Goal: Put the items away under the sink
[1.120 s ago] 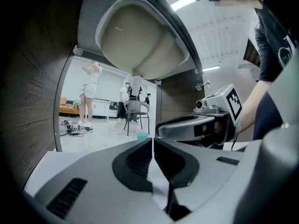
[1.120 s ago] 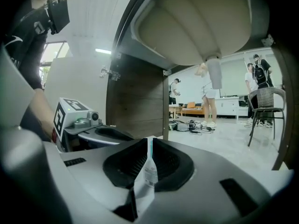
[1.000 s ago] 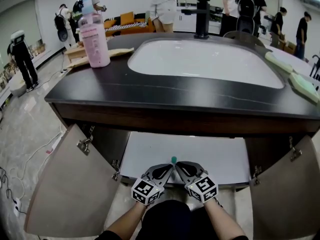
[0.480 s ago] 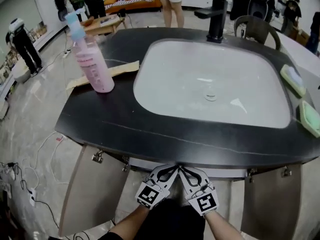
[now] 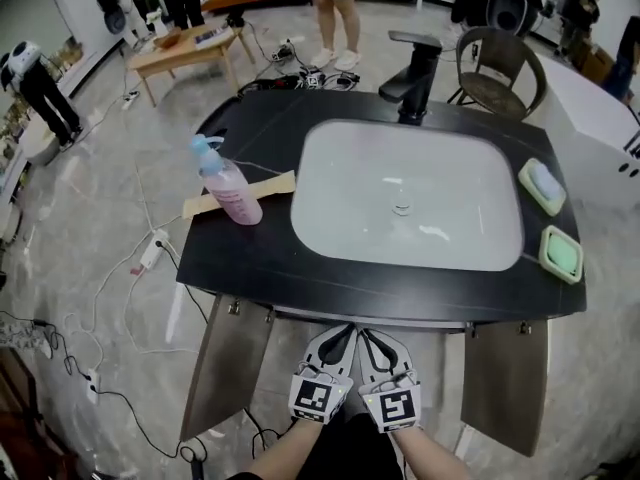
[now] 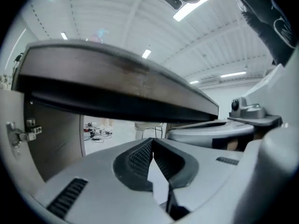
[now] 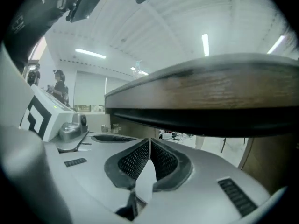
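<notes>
Black counter (image 5: 250,263); white sink (image 5: 350,198); black tap (image 5: 414,68); pink bottle (image 5: 235,196), pale blue cap; green dishes (image 5: 561,254); brown doors (image 5: 225,368); grey left claw (image 5: 343,333) and right claw (image 5: 363,335), black-and-white square markers.

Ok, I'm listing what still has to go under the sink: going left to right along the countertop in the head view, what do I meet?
pink spray bottle → white sink basin → soap dish with the green bar
</notes>
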### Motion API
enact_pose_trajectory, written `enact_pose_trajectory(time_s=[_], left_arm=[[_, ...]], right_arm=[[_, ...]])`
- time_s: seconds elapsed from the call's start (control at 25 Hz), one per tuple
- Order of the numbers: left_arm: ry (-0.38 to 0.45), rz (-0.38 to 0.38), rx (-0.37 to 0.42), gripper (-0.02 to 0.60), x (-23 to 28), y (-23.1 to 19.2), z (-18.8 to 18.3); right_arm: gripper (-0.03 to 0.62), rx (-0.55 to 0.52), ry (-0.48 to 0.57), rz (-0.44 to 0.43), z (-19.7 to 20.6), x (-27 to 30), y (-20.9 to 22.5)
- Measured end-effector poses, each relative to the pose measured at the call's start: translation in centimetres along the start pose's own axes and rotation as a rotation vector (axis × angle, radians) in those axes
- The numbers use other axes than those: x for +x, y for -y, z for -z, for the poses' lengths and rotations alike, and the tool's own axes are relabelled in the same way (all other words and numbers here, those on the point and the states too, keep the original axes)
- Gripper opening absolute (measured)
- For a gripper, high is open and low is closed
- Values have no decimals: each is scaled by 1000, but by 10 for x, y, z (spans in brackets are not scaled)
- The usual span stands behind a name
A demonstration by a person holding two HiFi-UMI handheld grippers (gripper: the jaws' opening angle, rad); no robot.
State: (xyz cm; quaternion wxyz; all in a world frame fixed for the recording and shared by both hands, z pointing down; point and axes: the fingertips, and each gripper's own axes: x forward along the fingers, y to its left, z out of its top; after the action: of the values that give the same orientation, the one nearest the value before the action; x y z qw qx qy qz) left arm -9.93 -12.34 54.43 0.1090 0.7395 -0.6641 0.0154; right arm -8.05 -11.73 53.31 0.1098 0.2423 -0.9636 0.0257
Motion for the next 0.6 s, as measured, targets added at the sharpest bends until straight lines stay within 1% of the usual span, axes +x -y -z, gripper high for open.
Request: enact_pose_trajectory(time_s=[0.12, 0.24, 0.4, 0.6], left_arm=[[0, -36, -18, 9, -22, 10, -32], [7, -56, -26, 9, -42, 18, -66], [41, -56, -42, 9, -64, 33, -115], [80, -38, -45, 9, -86, 52, -163]], right_arm=[[35, 29, -28, 24, -27, -17, -9], [35, 60, -28, 36, -61, -33, -19], [35, 77, -3, 56, -109, -55, -25], [35, 62, 29, 37, -158, -81, -33]])
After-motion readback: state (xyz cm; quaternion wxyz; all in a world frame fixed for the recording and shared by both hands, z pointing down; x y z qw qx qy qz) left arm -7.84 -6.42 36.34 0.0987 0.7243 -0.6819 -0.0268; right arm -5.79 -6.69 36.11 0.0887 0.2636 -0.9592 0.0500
